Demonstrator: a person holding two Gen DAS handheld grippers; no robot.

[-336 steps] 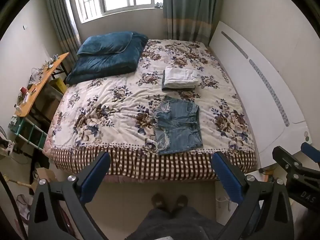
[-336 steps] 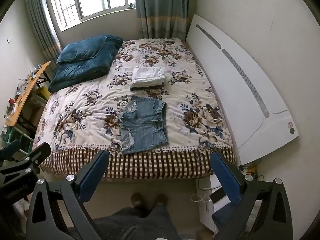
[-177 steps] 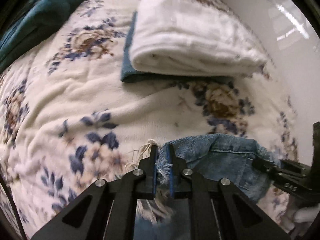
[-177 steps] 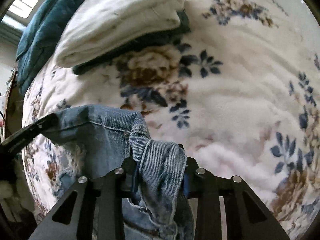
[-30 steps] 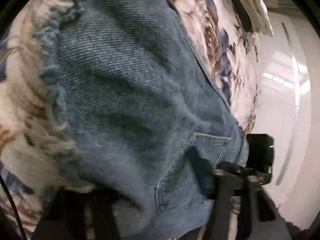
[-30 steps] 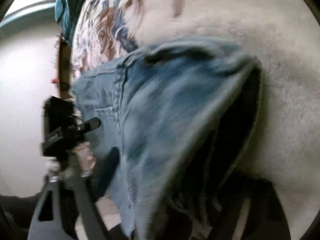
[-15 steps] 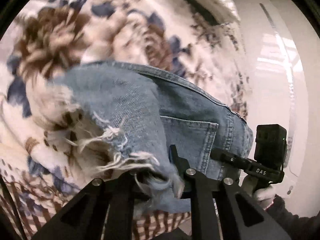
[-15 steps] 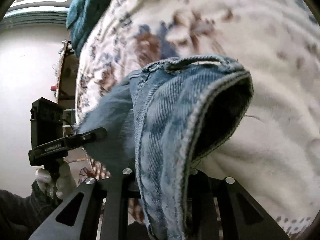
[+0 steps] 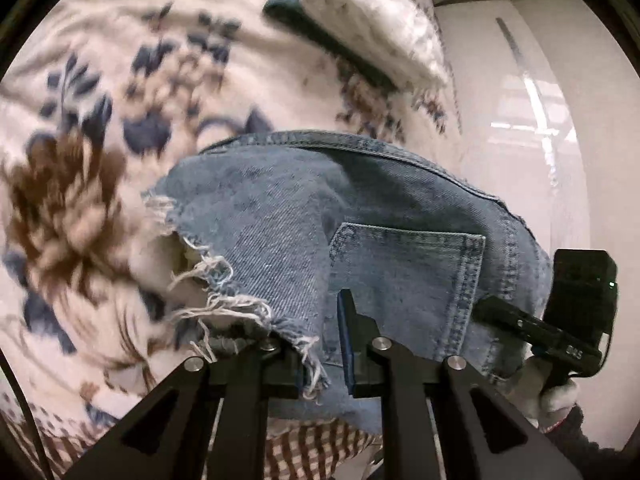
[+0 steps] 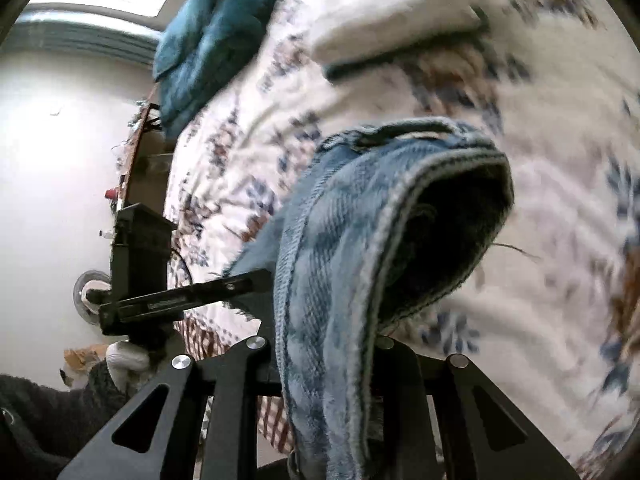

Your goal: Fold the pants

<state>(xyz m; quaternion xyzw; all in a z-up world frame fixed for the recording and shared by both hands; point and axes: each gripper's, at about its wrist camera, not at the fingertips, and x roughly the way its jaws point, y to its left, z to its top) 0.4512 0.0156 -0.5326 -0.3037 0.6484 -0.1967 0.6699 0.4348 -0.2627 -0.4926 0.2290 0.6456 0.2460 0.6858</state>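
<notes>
A pair of faded blue denim shorts with frayed hems is held above the near edge of a bed covered by a cream floral quilt, gripped at both ends.

In the left wrist view, the left gripper has its black fingers nearly closed on the frayed leg hem, with denim bunched between them. A back pocket faces the camera. At the right edge of this view the right gripper bites the waistband side of the shorts, and a white-gloved hand holds its handle.

In the right wrist view, the right gripper is closed tightly on a thick fold of waistband, which arches open just beyond the fingers. The left gripper reaches in from the left and holds the far end of the shorts.

Further up the bed lies a folded white garment on a dark teal one. A teal velvet pillow sits near the window. A brown checked bed skirt shows below the shorts.
</notes>
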